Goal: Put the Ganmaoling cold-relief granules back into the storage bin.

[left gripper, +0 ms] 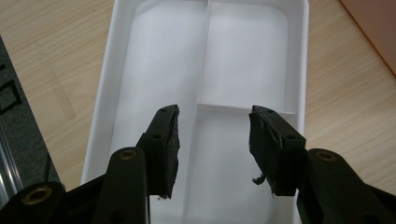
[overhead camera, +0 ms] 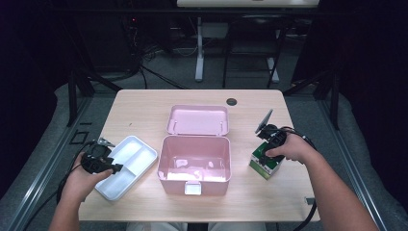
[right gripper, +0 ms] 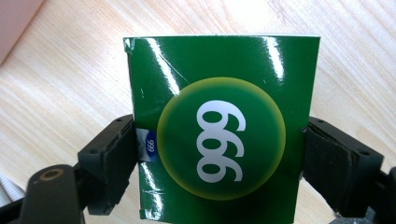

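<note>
Table: light wood-grain table (overhead camera: 144, 103), rectangular, a round dark grommet (overhead camera: 232, 101) near its far edge.
Left: white divided tray (overhead camera: 126, 165).
Centre: open pink box (overhead camera: 194, 163).
Right: green carton (overhead camera: 264, 163).

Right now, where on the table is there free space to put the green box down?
The far strip of the light wooden table, behind the open pink plastic box, is bare, and so is the near right corner. The gap between the pink box and the green cardboard box is narrow. The left is crowded by the white divided tray.
</note>
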Demonstrator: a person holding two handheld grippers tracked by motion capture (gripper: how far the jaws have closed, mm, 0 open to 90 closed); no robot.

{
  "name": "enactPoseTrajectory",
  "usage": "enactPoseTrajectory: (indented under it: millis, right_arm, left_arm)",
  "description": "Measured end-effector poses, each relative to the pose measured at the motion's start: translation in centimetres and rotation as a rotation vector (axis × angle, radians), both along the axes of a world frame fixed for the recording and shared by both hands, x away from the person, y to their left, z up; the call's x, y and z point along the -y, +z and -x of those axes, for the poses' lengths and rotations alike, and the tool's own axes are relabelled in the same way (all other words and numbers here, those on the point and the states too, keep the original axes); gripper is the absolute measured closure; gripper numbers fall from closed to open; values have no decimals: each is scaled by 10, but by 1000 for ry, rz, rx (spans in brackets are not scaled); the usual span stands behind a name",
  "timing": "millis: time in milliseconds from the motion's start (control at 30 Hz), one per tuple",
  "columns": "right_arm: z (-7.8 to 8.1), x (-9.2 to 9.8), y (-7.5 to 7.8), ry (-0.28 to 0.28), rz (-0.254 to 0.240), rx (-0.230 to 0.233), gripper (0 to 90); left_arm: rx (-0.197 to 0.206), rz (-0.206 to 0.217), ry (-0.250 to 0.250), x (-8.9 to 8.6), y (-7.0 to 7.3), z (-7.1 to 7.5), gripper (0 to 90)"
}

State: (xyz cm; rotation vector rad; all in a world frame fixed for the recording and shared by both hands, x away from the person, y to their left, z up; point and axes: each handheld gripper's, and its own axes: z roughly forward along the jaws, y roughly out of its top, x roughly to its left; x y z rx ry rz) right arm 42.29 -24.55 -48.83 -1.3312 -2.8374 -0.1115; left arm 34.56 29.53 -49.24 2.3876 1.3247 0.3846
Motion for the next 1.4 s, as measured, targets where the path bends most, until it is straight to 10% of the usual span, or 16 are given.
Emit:
enactPoseTrajectory:
  millis: [400, 767, 1400]
  right_arm:
    - [5, -8, 27, 62, 7, 40, 171]
    - [17, -19, 58, 328, 17, 127, 170]
    - [40, -49, 93, 577, 15, 126, 171]
  left_arm:
    - [0, 1, 0, -1, 0, 0, 526]
    - [-3, 2, -1, -1, 0, 0, 527]
    - [-2, 5, -1, -1, -1, 0, 527]
